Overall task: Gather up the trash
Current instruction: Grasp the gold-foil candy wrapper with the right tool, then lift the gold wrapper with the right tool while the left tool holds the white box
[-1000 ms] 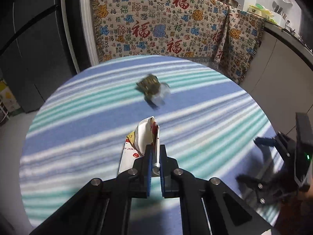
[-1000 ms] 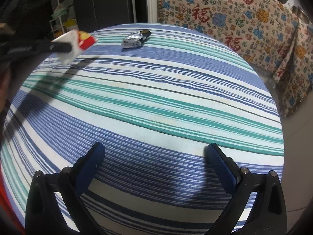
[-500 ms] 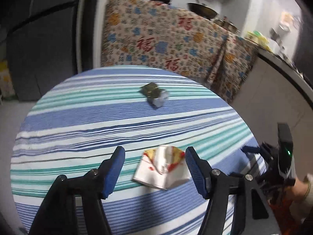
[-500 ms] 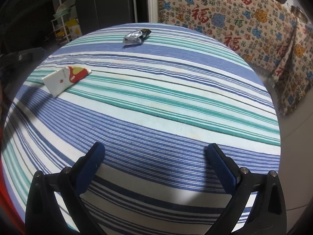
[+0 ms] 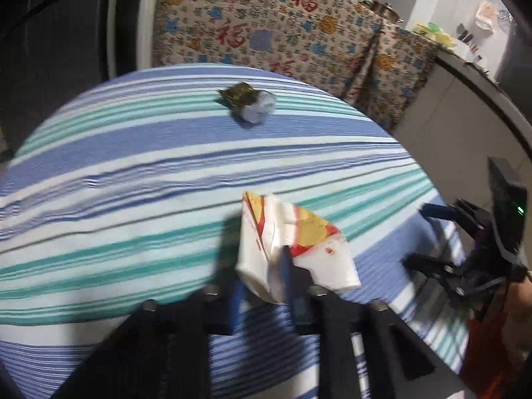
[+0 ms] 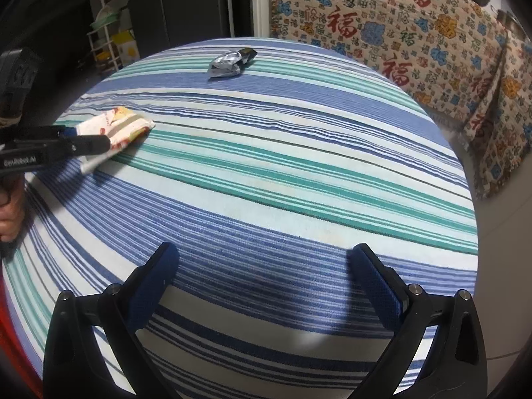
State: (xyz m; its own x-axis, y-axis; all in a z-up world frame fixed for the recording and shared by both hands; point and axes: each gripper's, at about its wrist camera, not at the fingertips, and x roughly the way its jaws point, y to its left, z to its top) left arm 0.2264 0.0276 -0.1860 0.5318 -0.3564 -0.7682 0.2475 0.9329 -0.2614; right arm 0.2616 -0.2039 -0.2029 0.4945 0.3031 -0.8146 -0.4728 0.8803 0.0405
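Left wrist view: the left gripper (image 5: 262, 286) has just been closing, and its jaws now pinch the near edge of a crumpled white wrapper with red and yellow print (image 5: 292, 249). Frame is motion-blurred, so the exact contact line is unclear. The wrapper sits on the round worktop with a blue, teal and white striped cloth (image 5: 133, 173), on its near side. A second piece of trash, a silver foil wrapper with a dark end (image 5: 249, 103), lies near the far edge of the worktop, well apart from the held wrapper. The right gripper (image 5: 429, 236) is at the right rim of the worktop, with part of a hand (image 5: 518, 302) behind it. Beyond the far edge of the worktop hangs a patterned fabric with red characters (image 5: 266, 23).

Right wrist view: the right gripper (image 6: 262, 272) is spread wide over the near part of the worktop (image 6: 299, 173), nothing between its blue pads (image 6: 149, 286). The left gripper (image 6: 86, 139) enters from the worktop's left side, clamped on the printed wrapper (image 6: 116, 126), which touches the cloth. The foil wrapper (image 6: 229, 61) rests near the far edge. The patterned fabric (image 6: 382, 23) lies past the far right of the worktop.
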